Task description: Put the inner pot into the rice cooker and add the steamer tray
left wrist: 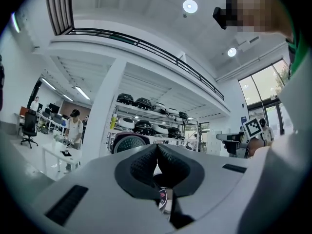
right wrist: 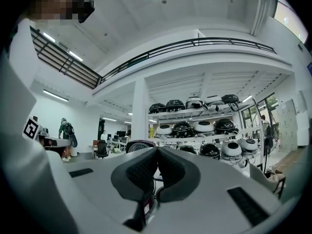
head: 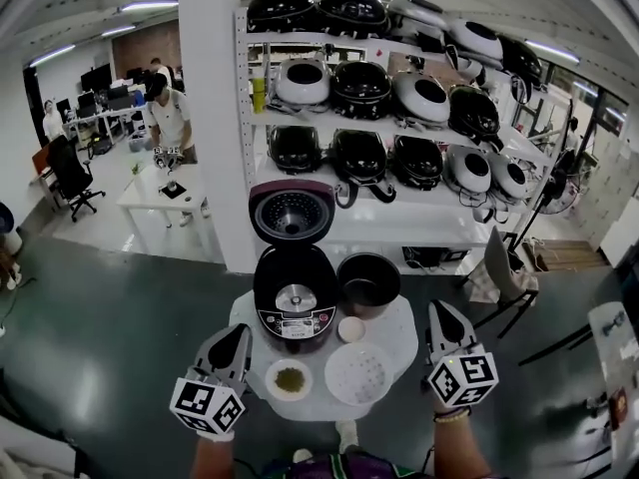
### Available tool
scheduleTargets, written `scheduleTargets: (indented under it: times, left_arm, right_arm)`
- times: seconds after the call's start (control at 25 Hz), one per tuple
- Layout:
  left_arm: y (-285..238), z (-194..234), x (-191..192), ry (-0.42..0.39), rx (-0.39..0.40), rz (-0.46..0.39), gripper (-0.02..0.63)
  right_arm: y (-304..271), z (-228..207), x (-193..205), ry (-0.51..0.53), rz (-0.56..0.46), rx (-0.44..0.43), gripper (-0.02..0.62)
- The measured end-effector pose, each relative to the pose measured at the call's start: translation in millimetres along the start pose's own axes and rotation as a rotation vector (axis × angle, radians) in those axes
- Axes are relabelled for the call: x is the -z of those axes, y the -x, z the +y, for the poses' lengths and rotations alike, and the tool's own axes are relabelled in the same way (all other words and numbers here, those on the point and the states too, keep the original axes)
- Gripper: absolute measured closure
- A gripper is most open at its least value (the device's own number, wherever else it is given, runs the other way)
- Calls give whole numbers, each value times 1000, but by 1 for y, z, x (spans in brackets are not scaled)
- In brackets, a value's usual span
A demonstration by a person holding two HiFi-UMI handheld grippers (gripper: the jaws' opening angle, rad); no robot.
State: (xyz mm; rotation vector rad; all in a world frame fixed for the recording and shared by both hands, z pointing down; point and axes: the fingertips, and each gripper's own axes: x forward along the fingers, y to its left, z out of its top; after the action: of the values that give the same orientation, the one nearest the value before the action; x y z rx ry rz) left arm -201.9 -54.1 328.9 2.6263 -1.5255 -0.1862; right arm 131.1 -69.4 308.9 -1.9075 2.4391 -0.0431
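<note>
Looks like the very start, with the first step not yet begun. Open maroon-and-black rice cooker (head: pixel 295 302) on a small round white table (head: pixel 404 327), lid raised, cavity bare down to the heating plate. Dark round metal inner pot (head: pixel 368 282) just right of the rice cooker, touching or barely apart, cannot tell which. Flat white perforated steamer tray (head: pixel 359 372) in front of the rice cooker and to its right. Small white bowl with greenish contents (head: pixel 290 379) straight in front of the rice cooker, and a small white cup (head: pixel 351 329) off the rice cooker's front right corner. Left gripper (head: pixel 243 332) in front of the rice cooker on its left side, jaws pressed together on nothing. Right gripper (head: pixel 436 309) well right of the rice cooker, past the pot, likewise closed and empty. No contact with anything on the table. Next, most likely: spread the jaws, reach to opposite sides of the pot's rim, pinch, lift level and lower into the rice cooker. Calls for a firm hold on a thin, smooth rim and a straight descent to avoid catching the rice cooker's edge. Steamer tray only after that, laid over the seated pot.
</note>
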Motion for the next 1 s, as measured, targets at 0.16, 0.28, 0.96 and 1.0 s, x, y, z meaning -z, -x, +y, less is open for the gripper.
scheduleTargets:
  times: [0.16, 0.28, 0.96, 1.0]
  left_arm:
    - [-24, -3, -8, 2, -25, -15, 584]
    - [-37, -10, -15, -7, -47, -25, 584]
    - [-109, -37, -4, -34, 10, -20, 584]
    - [-113, -37, 1, -37, 13, -15, 584]
  right_arm:
    - [-35, -9, -4, -18, -30, -51, 591]
    - [-58, -14, -13, -20, -61, -114, 591]
    - [-134, -50, 37, -42, 71, -240, 230]
    - [-137, -54, 45, -41, 86, -236, 230]
